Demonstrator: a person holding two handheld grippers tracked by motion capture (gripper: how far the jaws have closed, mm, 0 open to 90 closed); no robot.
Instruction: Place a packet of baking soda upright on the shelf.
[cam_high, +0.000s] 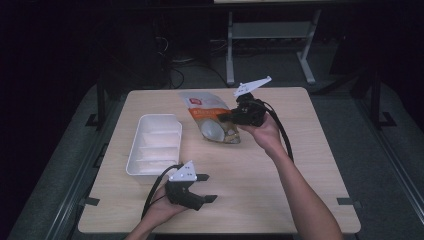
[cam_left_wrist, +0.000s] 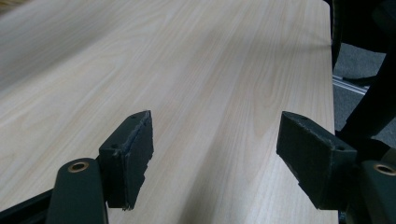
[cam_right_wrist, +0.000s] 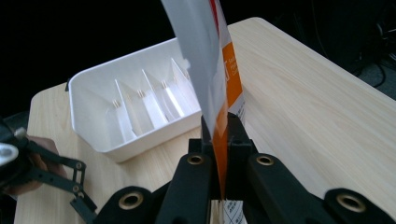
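Near the front edge of the surface (cam_high: 300, 200), the left claw (cam_high: 205, 187) is resting released and empty. Toward the far edge, the right claw (cam_high: 231, 116) is gripping the snack bag (cam_high: 212, 120) by its edge, probably for transfer beside the white divided tray (cam_high: 131, 160).

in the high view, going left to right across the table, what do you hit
white divided tray → left hand-held gripper, open over bare table → snack pouch → right hand-held gripper, shut on the pouch's edge
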